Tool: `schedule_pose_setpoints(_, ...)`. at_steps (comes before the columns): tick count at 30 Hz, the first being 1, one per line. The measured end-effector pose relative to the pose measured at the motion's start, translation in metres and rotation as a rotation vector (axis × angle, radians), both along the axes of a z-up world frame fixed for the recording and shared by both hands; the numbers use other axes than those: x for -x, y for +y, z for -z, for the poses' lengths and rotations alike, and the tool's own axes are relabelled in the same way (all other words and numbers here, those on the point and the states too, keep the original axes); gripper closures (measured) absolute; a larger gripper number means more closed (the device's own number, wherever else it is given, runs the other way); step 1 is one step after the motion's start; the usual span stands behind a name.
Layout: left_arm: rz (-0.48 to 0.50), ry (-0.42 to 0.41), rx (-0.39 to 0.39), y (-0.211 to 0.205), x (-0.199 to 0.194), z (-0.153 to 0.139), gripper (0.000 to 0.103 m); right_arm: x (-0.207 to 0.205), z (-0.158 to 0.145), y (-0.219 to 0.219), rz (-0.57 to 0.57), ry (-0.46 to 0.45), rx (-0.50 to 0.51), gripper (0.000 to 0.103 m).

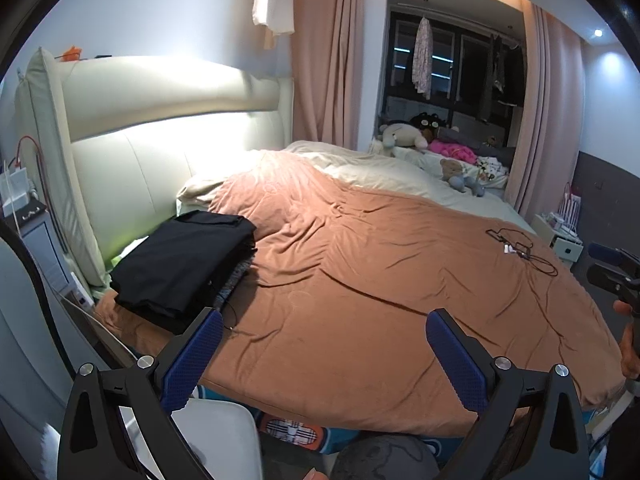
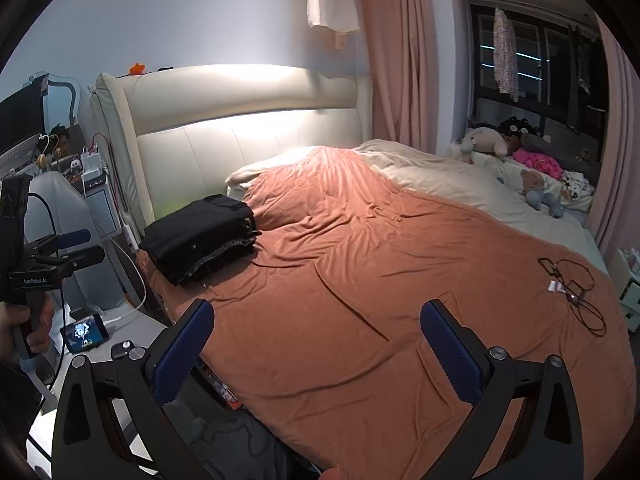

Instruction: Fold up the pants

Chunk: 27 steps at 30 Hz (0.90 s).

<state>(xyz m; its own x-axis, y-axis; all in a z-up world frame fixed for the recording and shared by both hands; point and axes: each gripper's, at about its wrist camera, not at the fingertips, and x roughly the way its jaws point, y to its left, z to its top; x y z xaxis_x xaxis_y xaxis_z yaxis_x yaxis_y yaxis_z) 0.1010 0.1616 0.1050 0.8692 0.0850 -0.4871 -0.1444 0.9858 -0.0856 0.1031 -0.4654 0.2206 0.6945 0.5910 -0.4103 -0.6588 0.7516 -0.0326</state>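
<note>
Spread claws (image 1: 324, 330), folded pants (image 1: 184, 264) beyond

We are in a home bedroom: a bed (image 2: 400, 280) with padded headboard (image 2: 240, 120), pink curtains (image 2: 404, 52), and stuffed toys (image 2: 488, 140) by the window.

1. The left wrist view looks from above the bed's near edge, facing across the bed (image 1: 360, 280) toward the headboard (image 1: 160, 120) at 10 o'clock and the window (image 1: 452, 68) at 1 o'clock.
2. The right wrist view stands slightly further right and back, facing the same way; the headboard (image 2: 240, 120) sits nearer 11 o'clock.
3. Each view has its own tongs' fingers at 6 o'clock, spread apart over the cover.
4. Both share the bed (image 2: 380, 280), black folded stack (image 1: 184, 264) (image 2: 200, 236), curtains and window.
</note>
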Motion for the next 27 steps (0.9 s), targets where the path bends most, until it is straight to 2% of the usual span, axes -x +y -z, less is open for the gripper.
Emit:
schedule_pose_setpoints(16, 0.043, -0.091, -0.007, -0.066, 0.050, 0.031, 0.001, 0.061, 0.049, -0.054, 0.118, 0.002, -0.072, 0.000)
schedule_pose_setpoints(27, 0.059, -0.115, -0.012, -0.091, 0.071, 0.056, 0.001, 0.097, 0.079, -0.057, 0.196, -0.054, -0.107, 0.000)
